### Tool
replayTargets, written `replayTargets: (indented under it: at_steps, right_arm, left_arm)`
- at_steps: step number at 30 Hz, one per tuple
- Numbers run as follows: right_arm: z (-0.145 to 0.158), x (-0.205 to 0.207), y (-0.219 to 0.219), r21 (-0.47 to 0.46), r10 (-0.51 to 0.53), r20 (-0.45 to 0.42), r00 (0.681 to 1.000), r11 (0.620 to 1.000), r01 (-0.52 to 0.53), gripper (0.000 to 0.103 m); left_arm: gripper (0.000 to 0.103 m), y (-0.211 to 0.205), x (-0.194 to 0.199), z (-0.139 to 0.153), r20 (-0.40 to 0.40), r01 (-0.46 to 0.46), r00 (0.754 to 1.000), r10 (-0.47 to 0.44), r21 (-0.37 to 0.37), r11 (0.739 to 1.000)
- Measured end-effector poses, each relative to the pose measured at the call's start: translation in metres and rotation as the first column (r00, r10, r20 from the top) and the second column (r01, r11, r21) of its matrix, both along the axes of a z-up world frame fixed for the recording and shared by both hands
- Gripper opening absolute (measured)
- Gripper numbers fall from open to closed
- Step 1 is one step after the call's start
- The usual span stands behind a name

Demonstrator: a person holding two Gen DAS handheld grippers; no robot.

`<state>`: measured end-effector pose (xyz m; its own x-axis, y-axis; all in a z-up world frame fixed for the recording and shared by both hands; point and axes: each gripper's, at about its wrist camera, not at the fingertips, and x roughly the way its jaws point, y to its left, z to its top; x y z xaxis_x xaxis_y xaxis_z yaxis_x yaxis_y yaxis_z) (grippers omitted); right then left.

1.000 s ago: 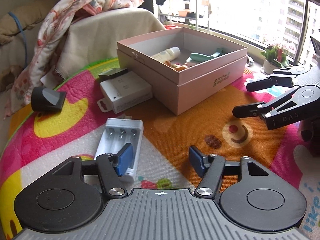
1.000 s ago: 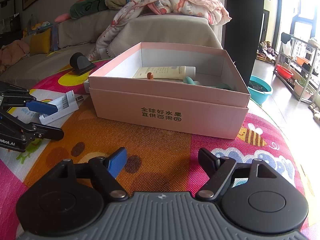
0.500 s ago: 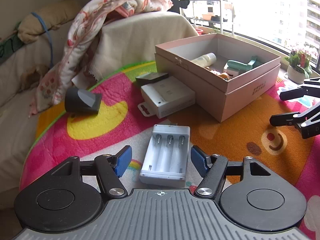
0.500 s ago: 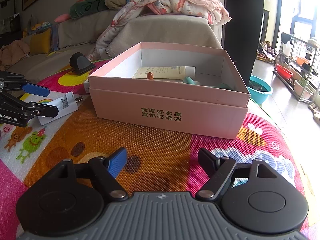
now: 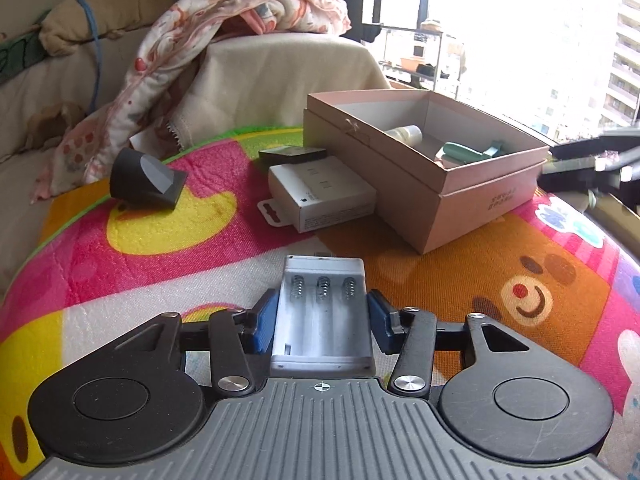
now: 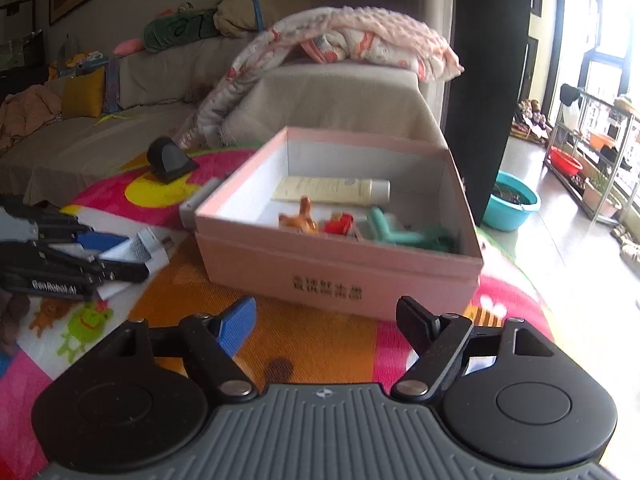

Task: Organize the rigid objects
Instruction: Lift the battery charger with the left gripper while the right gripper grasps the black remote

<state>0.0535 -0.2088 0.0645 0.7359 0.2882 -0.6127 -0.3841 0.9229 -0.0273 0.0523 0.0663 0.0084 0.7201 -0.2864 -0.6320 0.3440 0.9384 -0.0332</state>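
A white battery charger (image 5: 322, 292) with three empty slots lies on the colourful play mat (image 5: 440, 280). My left gripper (image 5: 322, 322) straddles it, its jaws closing, and both blue pads (image 5: 264, 322) touch the charger's sides. From the right wrist view the left gripper (image 6: 92, 252) and the charger (image 6: 134, 250) sit low at the left. The open pink box (image 6: 340, 272) holds a cream tube (image 6: 332, 190), a teal object (image 6: 400, 234) and small orange and red toys. My right gripper (image 6: 326, 316) hovers open and empty in front of the box.
A white carton (image 5: 320, 196) and a flat black item (image 5: 292, 154) lie against the box's left side. A black wedge-shaped object (image 5: 144, 178) sits further left on the mat. A sofa with a draped blanket (image 5: 240, 20) stands behind. A blue basin (image 6: 512, 204) stands on the floor.
My left gripper swung over the charger, moved in around it and narrowed its jaws onto its sides. My right gripper rose, so it now looks down into the box.
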Motion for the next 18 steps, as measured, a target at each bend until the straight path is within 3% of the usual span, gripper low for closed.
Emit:
replayTargets:
  at_steps: [3,6,8,10,12,14,18]
  right_arm:
    - [0.058,0.018,0.029,0.006,0.056,0.034,0.998,0.998,-0.057,0.079]
    - [0.095,0.059,0.072,0.035,0.117,-0.060,0.991,0.993,-0.115,0.079]
    - [0.102,0.092,0.105,0.039,0.143,-0.138,0.980,0.990,-0.138,0.078]
    - [0.096,0.127,0.140,0.033,0.128,-0.220,0.967,0.992,-0.123,0.075]
    - [0.081,0.154,0.174,-0.005,0.119,-0.287,0.950,0.992,-0.126,0.062]
    - [0.054,0.176,0.205,-0.110,0.081,-0.334,0.939,0.986,-0.125,0.046]
    - [0.007,0.198,0.238,-0.303,-0.037,-0.356,0.934,0.950,-0.078,0.037]
  left_arm:
    - [0.053,0.015,-0.015,0.003,0.038,-0.083,0.996,0.085,-0.033,0.996]
    - [0.053,0.044,-0.027,0.005,0.057,-0.201,0.975,0.213,-0.167,0.965]
    - [0.053,0.058,-0.032,0.004,0.050,-0.247,0.963,0.266,-0.231,0.941]
    - [0.053,0.066,-0.034,0.005,0.047,-0.262,0.958,0.284,-0.265,0.928]
    - [0.053,0.070,-0.037,0.007,0.056,-0.256,0.957,0.283,-0.287,0.923]
    - [0.053,0.070,-0.040,0.009,0.063,-0.238,0.961,0.269,-0.310,0.921]
    - [0.053,0.068,-0.044,0.013,0.078,-0.206,0.967,0.244,-0.331,0.921]
